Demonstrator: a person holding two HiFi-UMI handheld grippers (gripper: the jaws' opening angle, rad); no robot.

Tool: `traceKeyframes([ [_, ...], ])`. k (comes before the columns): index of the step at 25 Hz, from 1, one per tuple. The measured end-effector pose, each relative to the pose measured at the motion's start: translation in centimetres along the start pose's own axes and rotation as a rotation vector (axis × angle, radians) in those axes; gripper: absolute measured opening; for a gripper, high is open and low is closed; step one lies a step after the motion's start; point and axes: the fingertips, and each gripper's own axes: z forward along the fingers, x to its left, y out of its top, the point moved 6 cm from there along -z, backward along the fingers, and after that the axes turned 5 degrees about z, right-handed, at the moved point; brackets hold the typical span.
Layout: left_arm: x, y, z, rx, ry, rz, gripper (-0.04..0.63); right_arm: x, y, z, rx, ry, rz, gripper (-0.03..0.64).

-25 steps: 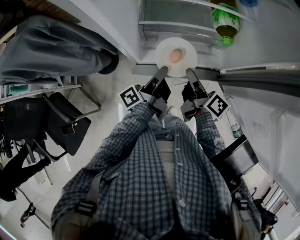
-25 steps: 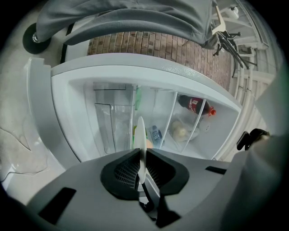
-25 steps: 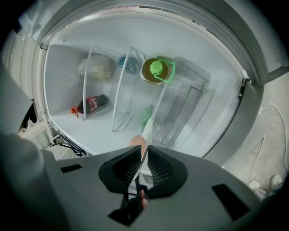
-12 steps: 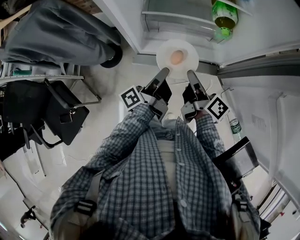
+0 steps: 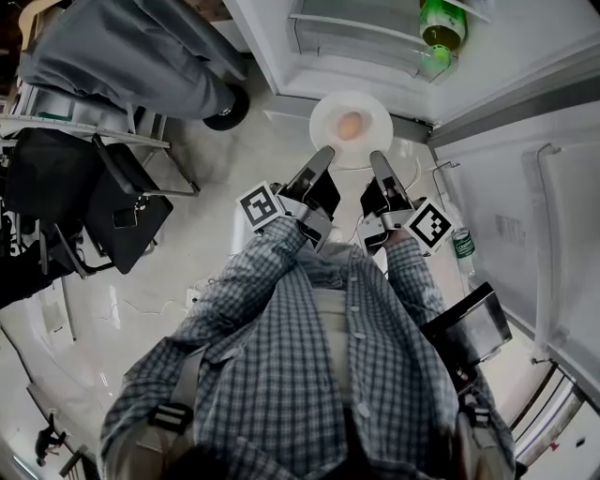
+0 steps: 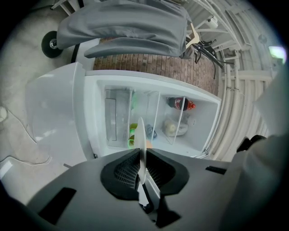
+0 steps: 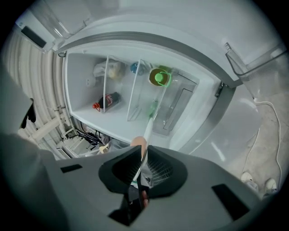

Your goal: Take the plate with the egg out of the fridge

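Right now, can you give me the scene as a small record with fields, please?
Plate: white, held in front of the open fridge
Egg: on the plate's middle
Left tongs: shut on the plate's near rim
Right tongs: shut on the plate's near rim
Fridge contents: green bottle, among others

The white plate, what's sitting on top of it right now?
One brown egg sits near the middle of the plate. The left gripper and right gripper each clamp its near rim, covering that edge. Its underside is out of sight.
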Motion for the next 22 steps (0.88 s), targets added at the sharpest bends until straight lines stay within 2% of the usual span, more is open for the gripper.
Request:
traceKeyframes([
  [5,-0.2,-2.0,-2.0,-0.030,0.006,-0.010,0.049,0.0,-0.9,-2.1,0.018,0.005,-0.010,0.047],
  [10,-0.6,-3.1,-3.2,-0.022,0.024,0.001,0.049,-0.2,-1.8,-3.5,0.036,0.002,0.005,0.047],
  [15,-1.4,-2.4,-4.0,-0.018,0.032,0.011,0.049,0.4,-2.5,-3.3,0.054,0.021,-0.008,0.048],
  [22,-2.4,-0.5,-3.6,0.014,0.026,0.013,0.049,2.0,-3.1,-1.9,0.011,0.021,0.020,0.048],
])
